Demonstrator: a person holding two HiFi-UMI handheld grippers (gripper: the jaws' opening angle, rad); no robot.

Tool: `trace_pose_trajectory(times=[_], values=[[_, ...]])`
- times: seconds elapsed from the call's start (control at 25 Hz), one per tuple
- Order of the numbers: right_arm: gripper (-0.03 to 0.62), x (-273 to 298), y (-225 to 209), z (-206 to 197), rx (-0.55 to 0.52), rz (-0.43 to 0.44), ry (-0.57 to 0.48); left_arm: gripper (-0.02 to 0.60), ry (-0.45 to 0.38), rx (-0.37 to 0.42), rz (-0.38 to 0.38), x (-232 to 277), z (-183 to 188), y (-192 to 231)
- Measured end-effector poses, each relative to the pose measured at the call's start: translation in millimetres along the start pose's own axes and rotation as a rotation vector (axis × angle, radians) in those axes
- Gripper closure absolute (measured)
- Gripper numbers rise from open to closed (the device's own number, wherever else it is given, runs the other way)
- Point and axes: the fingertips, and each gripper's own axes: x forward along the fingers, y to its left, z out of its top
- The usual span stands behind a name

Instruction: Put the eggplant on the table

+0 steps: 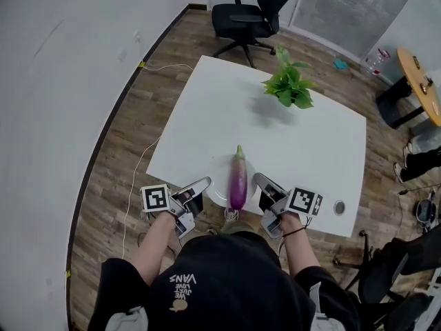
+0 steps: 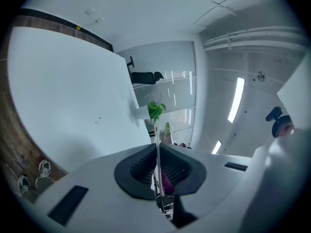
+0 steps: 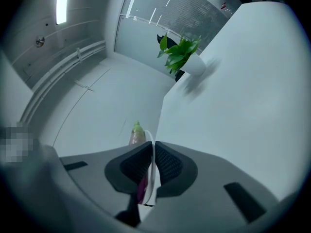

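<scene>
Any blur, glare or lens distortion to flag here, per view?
Head view: eggplant and plate blurred, rest fairly sharp. Left gripper view: heavy fisheye, dark corners, ceiling light blown out. Right gripper view: same fisheye and dark corners, plant fairly sharp.

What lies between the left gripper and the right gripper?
In the head view, a white plate carrying the eggplant spans the gap. The left gripper and the right gripper each clamp its rim.
</scene>
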Motion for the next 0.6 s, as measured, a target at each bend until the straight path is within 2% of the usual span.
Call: trace_pose_trajectory(times=[0.36,0.6], values=[[0.560,23.4,-15.7,46.1,-0.002,0.018,0.036,0.555,-0.020,0.006,0.012,40.2,32.9,7.5],[0.560,45.6,-20.8,69.2,0.004,0.007,0.022,0.555,0.005,0.013,0.019,54.9,61.9,15.7]])
